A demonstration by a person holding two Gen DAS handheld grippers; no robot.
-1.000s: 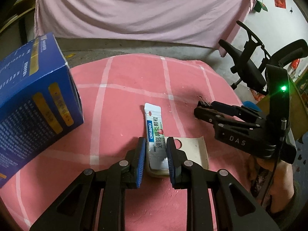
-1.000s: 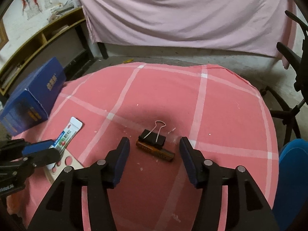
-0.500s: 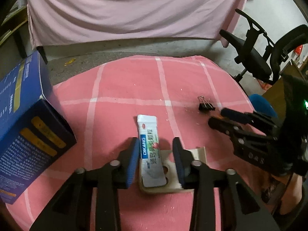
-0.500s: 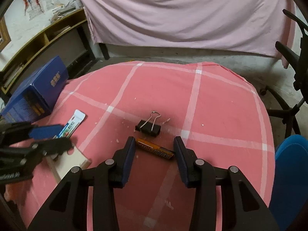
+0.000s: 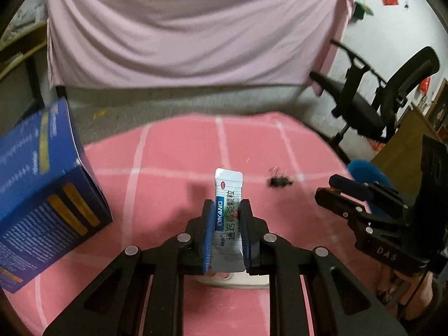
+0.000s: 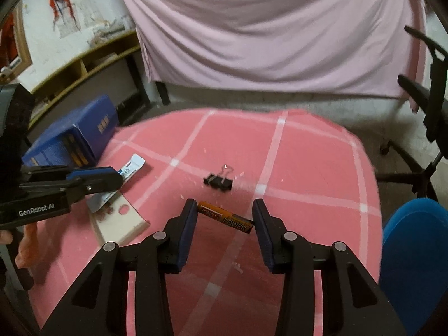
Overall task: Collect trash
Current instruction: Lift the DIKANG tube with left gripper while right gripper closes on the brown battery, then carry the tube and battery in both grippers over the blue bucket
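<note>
My left gripper (image 5: 226, 210) is shut on a white and blue sachet (image 5: 227, 196) and holds it lifted above the pink tablecloth; the sachet also shows in the right wrist view (image 6: 131, 168). A cream plastic piece (image 6: 119, 224) lies on the cloth under it. My right gripper (image 6: 225, 212) holds an orange and black battery (image 6: 225, 217) between its blue pads, raised off the cloth. A black binder clip (image 6: 218, 182) lies on the cloth beyond the battery.
A blue cardboard box (image 5: 36, 196) stands at the table's left edge. A black office chair (image 5: 372, 106) stands at the right. A blue bin (image 6: 414, 257) sits beside the table at the right. A pink sheet hangs behind.
My left gripper closed on the sachet and lifted it off the cream piece. My right gripper closed on the battery and raised it, pulling back from the binder clip.
</note>
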